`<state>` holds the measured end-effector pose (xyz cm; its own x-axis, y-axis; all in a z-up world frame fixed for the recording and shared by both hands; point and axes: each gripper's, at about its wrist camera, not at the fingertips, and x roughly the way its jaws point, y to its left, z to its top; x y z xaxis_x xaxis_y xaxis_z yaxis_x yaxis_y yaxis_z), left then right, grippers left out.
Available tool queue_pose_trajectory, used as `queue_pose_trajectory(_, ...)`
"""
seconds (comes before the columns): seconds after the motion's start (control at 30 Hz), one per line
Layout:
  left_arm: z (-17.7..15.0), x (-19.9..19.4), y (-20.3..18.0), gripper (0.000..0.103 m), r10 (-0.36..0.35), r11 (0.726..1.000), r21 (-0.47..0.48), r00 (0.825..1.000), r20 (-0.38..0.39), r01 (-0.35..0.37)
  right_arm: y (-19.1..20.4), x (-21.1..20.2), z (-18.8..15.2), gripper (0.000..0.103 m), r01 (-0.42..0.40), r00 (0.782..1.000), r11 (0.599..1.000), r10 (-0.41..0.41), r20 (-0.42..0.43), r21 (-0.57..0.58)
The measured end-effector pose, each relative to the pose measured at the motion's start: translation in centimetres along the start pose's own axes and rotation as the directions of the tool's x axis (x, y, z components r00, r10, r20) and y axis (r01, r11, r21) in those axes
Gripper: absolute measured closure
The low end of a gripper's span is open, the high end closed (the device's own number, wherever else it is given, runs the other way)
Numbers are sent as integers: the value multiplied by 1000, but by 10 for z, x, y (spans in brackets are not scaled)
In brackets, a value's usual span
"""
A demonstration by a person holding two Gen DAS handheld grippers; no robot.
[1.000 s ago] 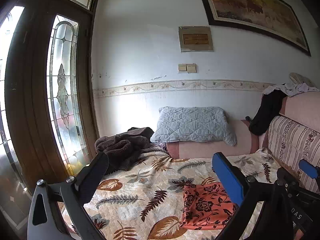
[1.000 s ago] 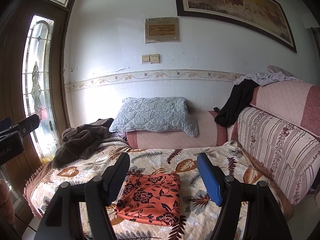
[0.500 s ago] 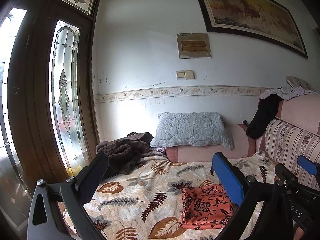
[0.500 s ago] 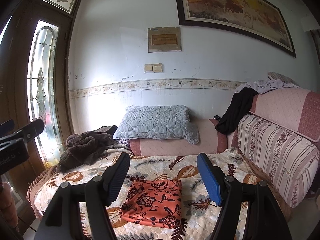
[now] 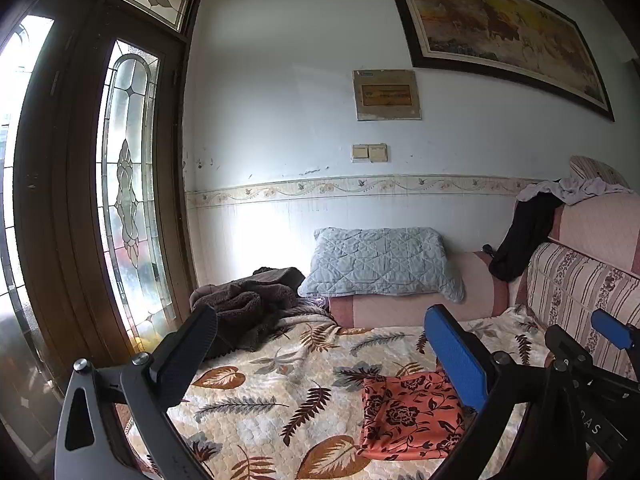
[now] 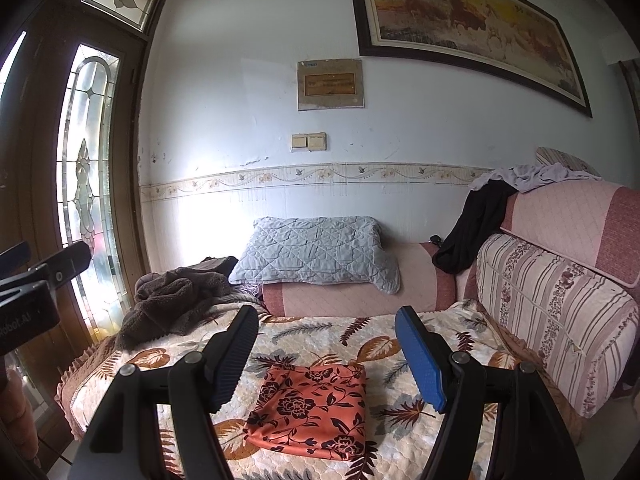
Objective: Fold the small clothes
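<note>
An orange garment with a black flower print [image 6: 312, 410] lies folded into a flat rectangle on the leaf-patterned cover [image 6: 320, 332] of the sofa seat. It also shows in the left wrist view [image 5: 408, 416], partly behind my blue finger. My left gripper [image 5: 320, 344] is open and empty, held back from and above the seat, left of the garment. My right gripper [image 6: 326, 344] is open and empty, held back above the garment. The right gripper's body [image 5: 580, 392] shows at the right of the left wrist view.
A brown fleece heap [image 6: 172, 304] lies at the seat's left end. A grey quilted pillow [image 6: 316, 256] rests on the pink armrest. Black and white clothes [image 6: 480, 220] hang over the striped backrest [image 6: 552, 300]. A stained-glass door [image 5: 124, 200] stands left.
Both grippers have drawn back and tilted upward, so the garment and sofa sit lower in both views. The garment has not moved. Both grippers stay open.
</note>
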<state>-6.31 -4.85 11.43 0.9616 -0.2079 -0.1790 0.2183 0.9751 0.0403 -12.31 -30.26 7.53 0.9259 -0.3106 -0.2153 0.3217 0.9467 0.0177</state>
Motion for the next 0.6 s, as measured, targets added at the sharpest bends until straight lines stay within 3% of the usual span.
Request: queue_pose_trajectory(0.6,1,13,-2,0,-6,1000,0,1000,-11,6,5,26,0,29,-22,999,1000,21,-33,-13)
